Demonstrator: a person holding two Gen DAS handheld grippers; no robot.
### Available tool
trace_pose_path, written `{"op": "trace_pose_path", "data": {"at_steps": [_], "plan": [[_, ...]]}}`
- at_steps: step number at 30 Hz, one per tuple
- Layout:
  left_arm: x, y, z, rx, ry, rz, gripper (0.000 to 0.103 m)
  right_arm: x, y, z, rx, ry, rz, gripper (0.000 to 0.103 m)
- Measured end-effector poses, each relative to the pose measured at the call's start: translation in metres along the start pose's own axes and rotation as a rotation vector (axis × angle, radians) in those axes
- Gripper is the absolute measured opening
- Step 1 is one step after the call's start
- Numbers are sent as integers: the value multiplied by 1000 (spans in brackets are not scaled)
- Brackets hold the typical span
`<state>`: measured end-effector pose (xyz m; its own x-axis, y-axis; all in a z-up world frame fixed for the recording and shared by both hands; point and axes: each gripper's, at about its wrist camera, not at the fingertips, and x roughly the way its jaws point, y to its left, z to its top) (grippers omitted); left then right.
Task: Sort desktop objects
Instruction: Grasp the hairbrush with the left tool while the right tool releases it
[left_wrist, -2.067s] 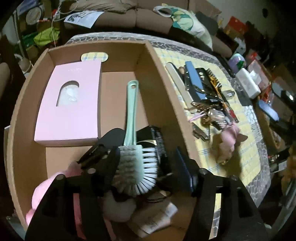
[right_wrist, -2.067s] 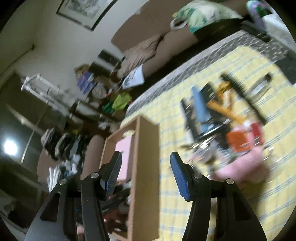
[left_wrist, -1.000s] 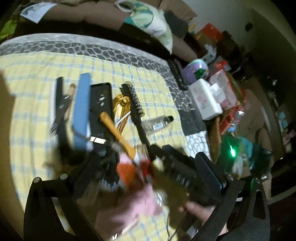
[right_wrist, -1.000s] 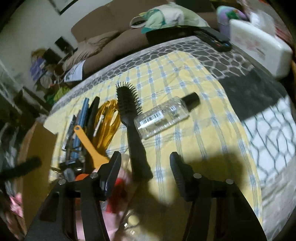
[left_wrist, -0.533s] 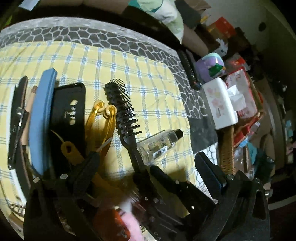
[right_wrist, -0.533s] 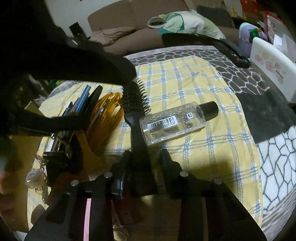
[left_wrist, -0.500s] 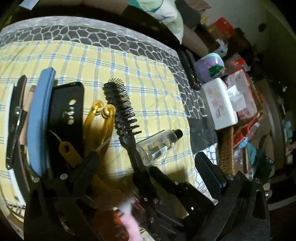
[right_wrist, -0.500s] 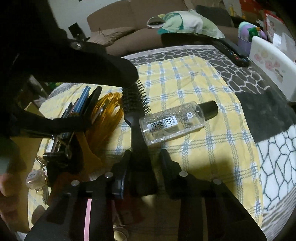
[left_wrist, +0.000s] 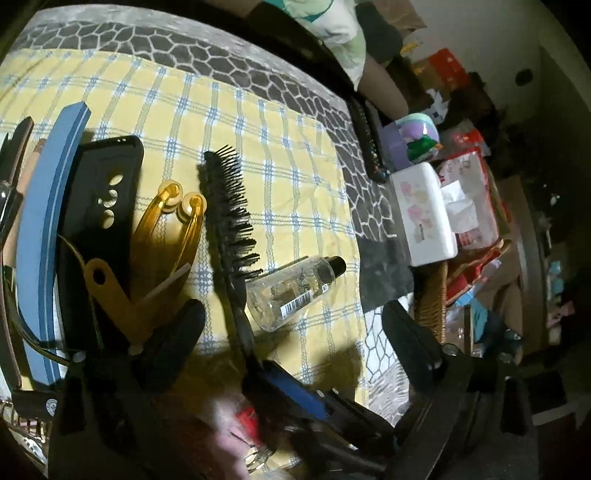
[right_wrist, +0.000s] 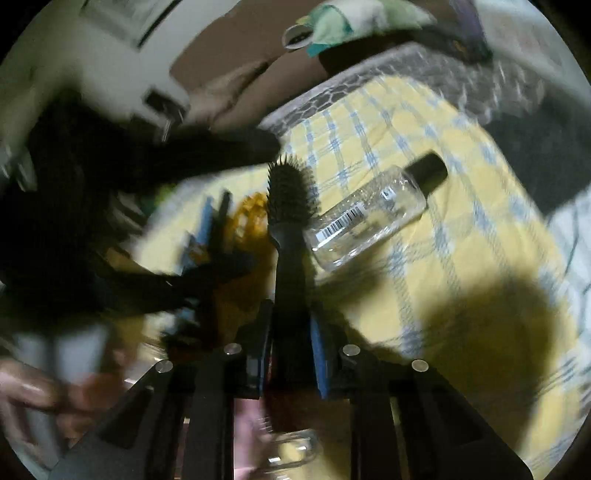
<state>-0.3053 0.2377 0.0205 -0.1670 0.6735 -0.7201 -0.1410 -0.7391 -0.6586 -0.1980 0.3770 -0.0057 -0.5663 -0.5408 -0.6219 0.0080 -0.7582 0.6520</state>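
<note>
A black hairbrush (left_wrist: 229, 221) lies on the yellow checked cloth (left_wrist: 295, 147), bristles far, handle near. My right gripper (right_wrist: 290, 347) is closing, and its blue pads (right_wrist: 317, 358) press both sides of the brush (right_wrist: 288, 206) handle. A clear bottle (right_wrist: 369, 221) with a black cap lies just right of the brush. My left gripper (left_wrist: 291, 332) hovers over the same spot with its jaws wide and closing. The bottle (left_wrist: 291, 291) and the brush handle lie between its fingers (left_wrist: 177, 332), touched by neither.
Left of the brush lie an amber hair clip (left_wrist: 166, 229), a yellow tool (left_wrist: 110, 291), a black phone case (left_wrist: 99, 206) and a long blue file (left_wrist: 44, 240). Past the cloth's right edge are a remote (left_wrist: 369, 147), a white tissue box (left_wrist: 424, 214) and a wicker basket (left_wrist: 436, 295).
My right jaws have closed from open onto the brush handle, and that view has rolled and blurred. The left gripper came down over the cloth and its jaws narrowed a little.
</note>
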Motion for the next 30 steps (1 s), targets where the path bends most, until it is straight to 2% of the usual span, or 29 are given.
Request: {"op": "trace_pose_path", "data": {"at_steps": [3,5,6,9,11,12,17,21,25,30], "plan": [[0,3,-1,5,4,18,69,-7,-9,3,81,2,93,19],[-1,6,-2,9,8,29,48,-11,-10,5,113,3,134,19],[-1,9,-2,-5,21,20,34,-13,-10,5,125,6,149,19],[-5,16,-7,-46,32,2,31,-22,-6,6,146,9,180,19],[-12,16,-10,-51,27,-13,24,-29,1,6,138,18,173,19],[-19,16,-13,-54,23,-19,16,-32,5,6,125,23,159,19],[-63,15,-26,-67,-14,-83,14,-59,51,-3,52,13,139,19],[-131,18,-37,-46,-72,-91,14,-73,102,-17,-20,-7,144,19],[-202,40,-38,-41,-128,-60,14,-69,162,-36,-61,-10,194,19],[-274,94,-36,-54,-195,40,14,-19,247,-66,-87,38,238,19]]}}
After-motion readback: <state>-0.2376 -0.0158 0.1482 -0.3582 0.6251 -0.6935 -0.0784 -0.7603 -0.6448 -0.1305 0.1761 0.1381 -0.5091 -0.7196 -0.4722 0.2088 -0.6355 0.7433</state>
